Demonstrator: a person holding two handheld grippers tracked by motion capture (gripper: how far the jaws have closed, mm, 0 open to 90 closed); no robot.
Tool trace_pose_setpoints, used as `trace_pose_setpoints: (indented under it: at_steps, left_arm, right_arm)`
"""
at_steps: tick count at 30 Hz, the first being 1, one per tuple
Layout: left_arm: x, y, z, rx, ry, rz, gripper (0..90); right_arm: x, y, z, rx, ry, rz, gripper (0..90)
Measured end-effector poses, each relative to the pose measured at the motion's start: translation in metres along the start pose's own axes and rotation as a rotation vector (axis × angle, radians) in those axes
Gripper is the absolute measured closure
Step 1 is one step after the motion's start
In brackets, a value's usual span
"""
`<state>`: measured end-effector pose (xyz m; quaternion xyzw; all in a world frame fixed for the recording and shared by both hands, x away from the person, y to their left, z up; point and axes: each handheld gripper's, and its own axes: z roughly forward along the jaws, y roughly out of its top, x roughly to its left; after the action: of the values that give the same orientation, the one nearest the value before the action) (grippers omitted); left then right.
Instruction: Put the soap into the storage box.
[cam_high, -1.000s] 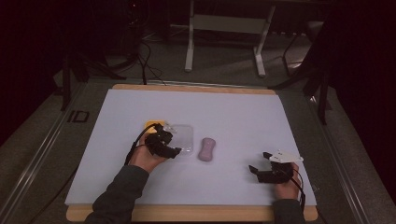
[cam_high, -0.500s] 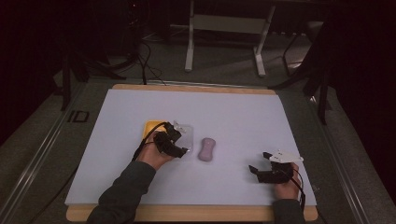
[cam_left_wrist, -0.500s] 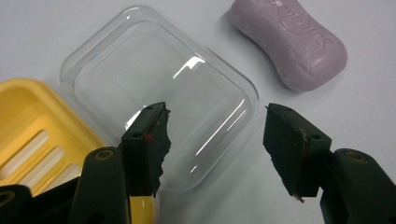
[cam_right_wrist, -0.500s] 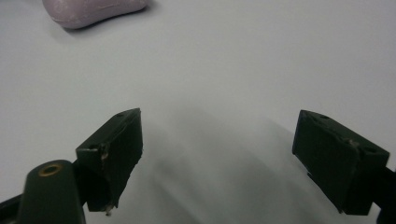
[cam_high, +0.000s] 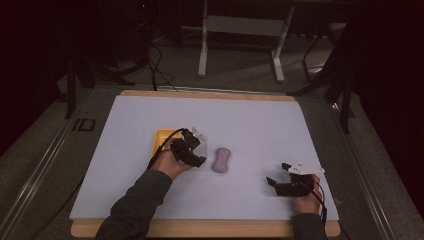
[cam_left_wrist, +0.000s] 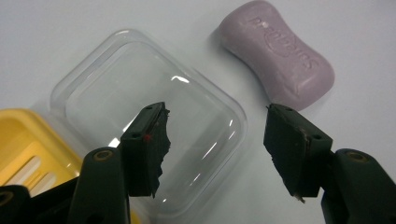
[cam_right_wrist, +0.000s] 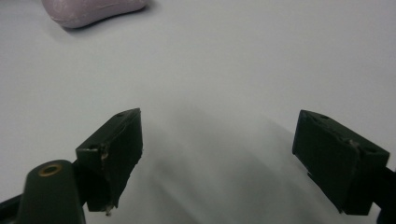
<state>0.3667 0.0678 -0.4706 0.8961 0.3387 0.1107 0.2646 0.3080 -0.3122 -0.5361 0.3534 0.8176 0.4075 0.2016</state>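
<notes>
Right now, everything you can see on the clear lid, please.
The clear lid looks like thin transparent plastic: a rounded rectangle with a raised rim, glossy with white glints. It lies flat on the white table sheet, the sheet visible through it. One edge meets the yellow soap tray; whether they overlap I cannot tell. The purple soap bar lies apart from it. The left gripper hovers over its near corner, jaws having just opened, nothing between them, not visibly touching it.

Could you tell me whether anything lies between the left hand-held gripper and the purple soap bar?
Nothing visible does. The left hand-held gripper hovers open over the clear lid beside the yellow soap dish; only bare white mat separates it from the purple soap bar.
</notes>
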Motion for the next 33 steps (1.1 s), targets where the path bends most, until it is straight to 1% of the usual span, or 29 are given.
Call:
trace_pose_setpoints:
  at_steps: [3, 7, 9, 22, 25, 26, 30, 33]
  left_arm:
    - [-0.002, 0.004, 0.002, 0.0, -0.005, 0.002, 39.8]
    - [-0.007, 0.009, 0.005, 0.002, -0.012, 0.018, 39.4]
    - [-0.009, 0.012, 0.006, 0.0, -0.013, 0.019, 38.7]
    - [-0.013, 0.023, 0.011, 0.016, -0.019, 0.028, 36.4]
    - [-0.015, 0.026, 0.013, 0.018, -0.02, 0.025, 33.4]
    - [-0.017, 0.029, 0.015, 0.026, -0.018, 0.029, 32.4]
    - [-0.02, 0.033, 0.017, 0.026, -0.019, 0.032, 28.9]
    - [-0.022, 0.035, 0.019, 0.027, -0.015, 0.032, 27.7]
  right_arm:
    - [0.0, 0.0, 0.0, 0.0, 0.0, -0.001, 15.8]
    - [0.0, 0.0, 0.0, 0.002, -0.002, -0.002, 15.8]
    - [0.0, 0.0, 0.0, 0.001, -0.002, -0.001, 15.8]
    - [0.001, 0.0, 0.0, 0.002, -0.003, -0.003, 15.8]
    - [0.001, 0.0, 0.0, 0.002, -0.004, -0.003, 15.8]
    - [0.001, 0.0, 0.0, 0.002, -0.004, -0.003, 15.8]
    - [0.001, 0.0, 0.0, 0.001, -0.004, -0.004, 15.8]
    - [0.001, 0.0, 0.0, 0.001, -0.004, -0.004, 15.9]
